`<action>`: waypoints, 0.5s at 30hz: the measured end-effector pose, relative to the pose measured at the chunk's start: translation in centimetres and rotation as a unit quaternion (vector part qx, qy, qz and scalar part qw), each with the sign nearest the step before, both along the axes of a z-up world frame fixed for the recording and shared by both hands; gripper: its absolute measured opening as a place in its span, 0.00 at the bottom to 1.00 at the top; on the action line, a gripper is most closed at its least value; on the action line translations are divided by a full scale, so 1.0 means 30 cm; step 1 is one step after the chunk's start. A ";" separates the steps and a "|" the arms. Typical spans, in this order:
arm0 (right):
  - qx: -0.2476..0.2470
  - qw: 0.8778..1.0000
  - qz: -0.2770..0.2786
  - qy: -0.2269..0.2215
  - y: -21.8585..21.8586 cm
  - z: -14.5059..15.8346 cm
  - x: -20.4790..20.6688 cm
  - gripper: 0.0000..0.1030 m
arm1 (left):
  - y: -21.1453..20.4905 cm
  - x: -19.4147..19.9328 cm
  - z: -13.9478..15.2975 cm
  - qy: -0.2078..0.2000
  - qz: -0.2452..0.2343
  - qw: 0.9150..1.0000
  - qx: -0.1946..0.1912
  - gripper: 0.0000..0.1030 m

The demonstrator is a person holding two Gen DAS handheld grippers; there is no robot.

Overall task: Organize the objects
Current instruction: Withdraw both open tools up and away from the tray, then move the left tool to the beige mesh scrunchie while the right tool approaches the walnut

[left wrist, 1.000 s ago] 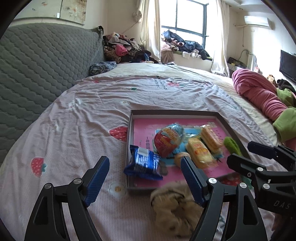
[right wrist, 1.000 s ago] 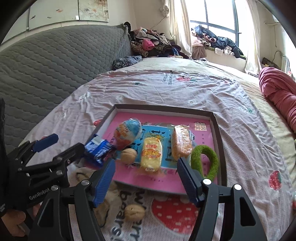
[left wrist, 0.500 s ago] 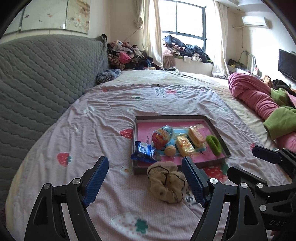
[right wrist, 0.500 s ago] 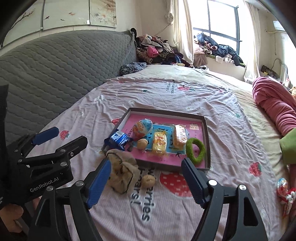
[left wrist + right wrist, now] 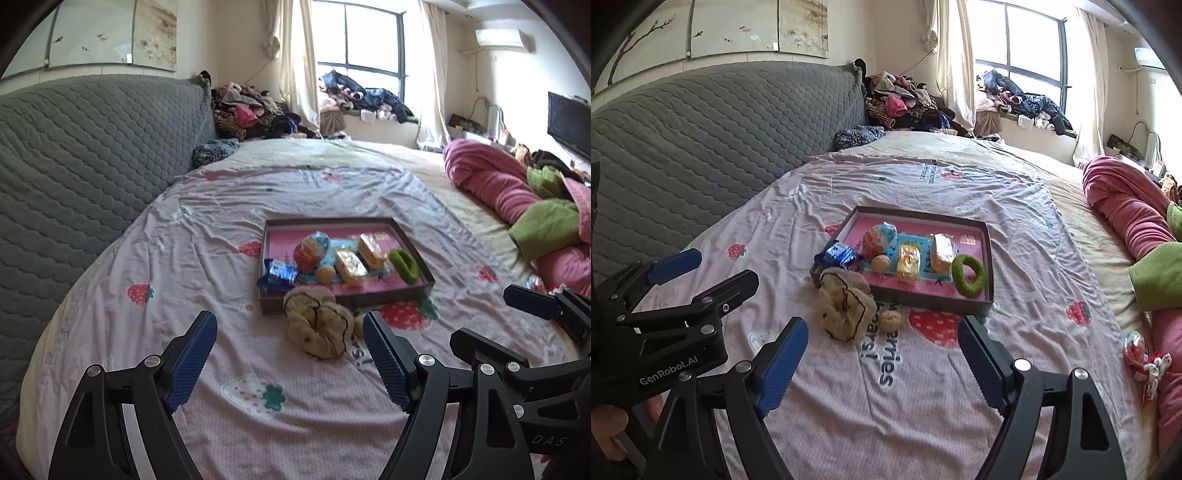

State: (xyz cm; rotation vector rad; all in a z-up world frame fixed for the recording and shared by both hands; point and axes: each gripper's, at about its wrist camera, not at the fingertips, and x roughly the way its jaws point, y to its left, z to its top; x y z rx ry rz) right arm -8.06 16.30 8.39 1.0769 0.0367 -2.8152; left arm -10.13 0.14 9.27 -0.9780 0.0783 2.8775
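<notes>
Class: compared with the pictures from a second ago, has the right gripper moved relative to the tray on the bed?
Yes. The right gripper has pulled back from the tray, which now looks smaller and farther off; its jaws have just been opening, with nothing between them.

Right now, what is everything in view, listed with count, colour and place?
tray: 1, dark rim, pink floor, on the bed
green ring: 1, in tray, right end
yellow snack packs: 2, mid tray
egg-shaped pack: 1, red and blue, in tray
blue wrapper: 1, over tray's left rim
walnuts: 2, tan; one in tray, one on sheet
beige scrunchie: 1, at the tray's near corner
bedsheet: 1, pink, strawberry print
left gripper: open, empty
right gripper: jaws just opened wider, empty
</notes>
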 end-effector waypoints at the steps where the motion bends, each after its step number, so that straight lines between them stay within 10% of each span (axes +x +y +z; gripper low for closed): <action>1: 0.001 1.000 0.000 -0.004 0.002 -0.010 0.007 0.80 | 0.001 0.010 -0.011 -0.001 0.000 1.000 -0.001 0.80; 15: 0.011 0.999 0.000 -0.039 0.005 -0.145 0.039 0.80 | 0.016 0.023 -0.176 -0.040 -0.007 0.999 -0.008 0.80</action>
